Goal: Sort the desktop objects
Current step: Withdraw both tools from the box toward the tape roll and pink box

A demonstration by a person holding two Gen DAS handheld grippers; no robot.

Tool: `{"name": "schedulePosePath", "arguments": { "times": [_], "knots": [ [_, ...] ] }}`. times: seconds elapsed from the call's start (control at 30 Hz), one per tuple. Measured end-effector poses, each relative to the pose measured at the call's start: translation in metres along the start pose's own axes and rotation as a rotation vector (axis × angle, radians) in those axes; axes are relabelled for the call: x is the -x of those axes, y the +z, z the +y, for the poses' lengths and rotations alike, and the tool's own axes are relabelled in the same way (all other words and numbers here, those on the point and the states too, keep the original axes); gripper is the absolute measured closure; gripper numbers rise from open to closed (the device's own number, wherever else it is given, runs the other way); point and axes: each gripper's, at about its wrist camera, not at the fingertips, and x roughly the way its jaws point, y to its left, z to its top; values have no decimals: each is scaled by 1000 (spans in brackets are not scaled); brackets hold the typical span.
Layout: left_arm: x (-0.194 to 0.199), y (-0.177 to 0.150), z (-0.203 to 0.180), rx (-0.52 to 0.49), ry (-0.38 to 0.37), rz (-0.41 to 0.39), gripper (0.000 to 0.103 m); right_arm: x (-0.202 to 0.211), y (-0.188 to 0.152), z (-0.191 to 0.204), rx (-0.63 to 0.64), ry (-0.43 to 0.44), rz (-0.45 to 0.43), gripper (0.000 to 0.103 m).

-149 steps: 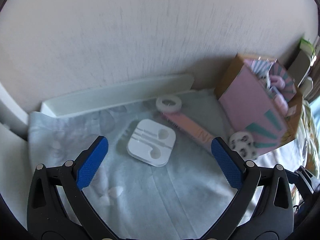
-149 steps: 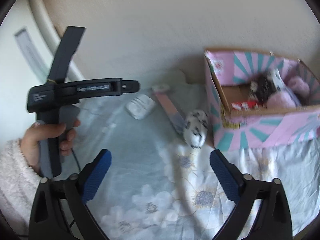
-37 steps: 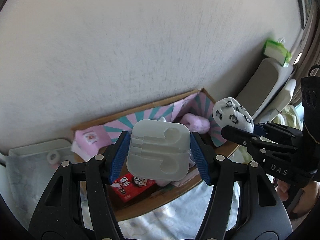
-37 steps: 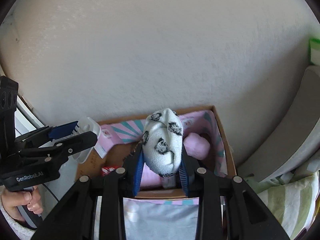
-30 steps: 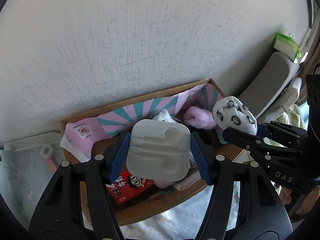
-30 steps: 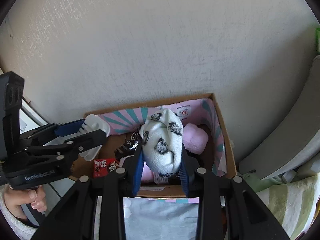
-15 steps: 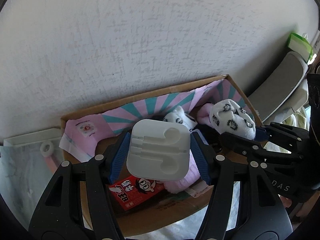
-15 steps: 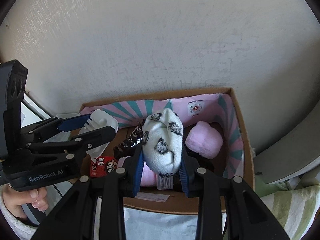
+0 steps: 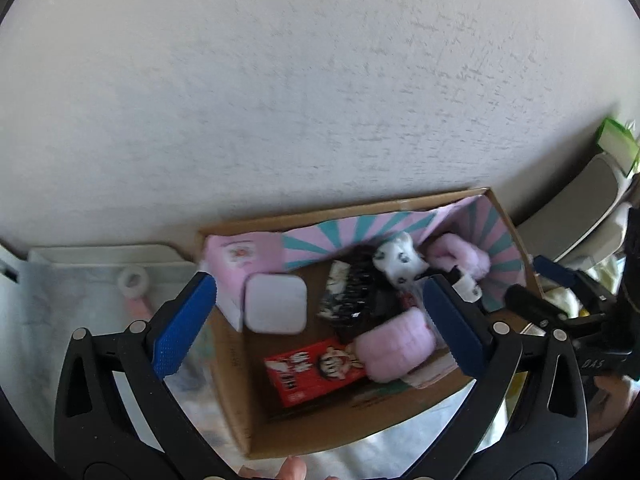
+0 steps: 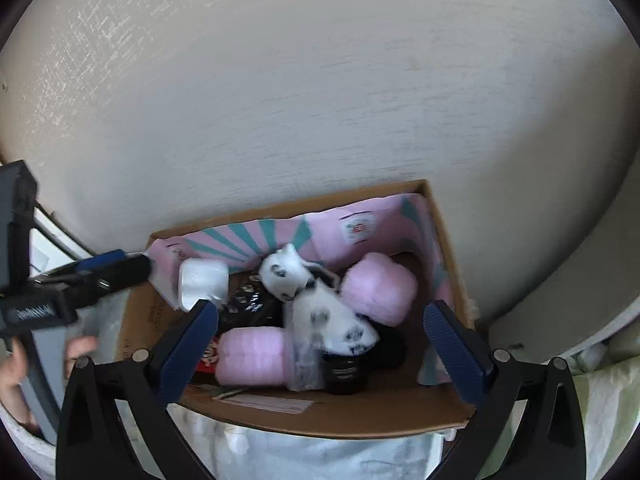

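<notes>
While both grippers hang spread wide and empty over the cardboard box [image 9: 236,368], the left gripper [image 9: 320,322] has the white case [image 9: 276,309] lying flat just ahead of its left finger. Between the right gripper's [image 10: 322,338] fingers the spotted sock [image 10: 334,322] lies, blurred, its long axis seemingly running away toward the wall.

Desk [image 9: 60,300] covered by pale floral cloth. Directly on it: cardboard box [image 9: 236,392] against the wall; left of box, a white tape roll [image 9: 133,280] touching a pink strip [image 9: 139,307].
</notes>
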Motion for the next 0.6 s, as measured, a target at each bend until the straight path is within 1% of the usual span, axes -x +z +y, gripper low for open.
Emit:
{"name": "schedulePosePath", "arguments": {
  "times": [0.07,0.17,0.4,0.57,0.6],
  "knots": [
    [4,0,1,-7,11,2,0,3,0,3,8,-10,-10,0],
    [15,-1,6,-8,8,-5,0,6,-2,10,25,-21,-30,0],
    [37,-5,24,-15,26,-22,0,13,0,40,89,-53,-57,0],
    [49,-10,44,-6,18,-40,0,13,-3,58,99,-29,-71,0],
    [52,-10,48,-4,14,-47,0,15,-5,62,102,-27,-88,0]
  ]
}}
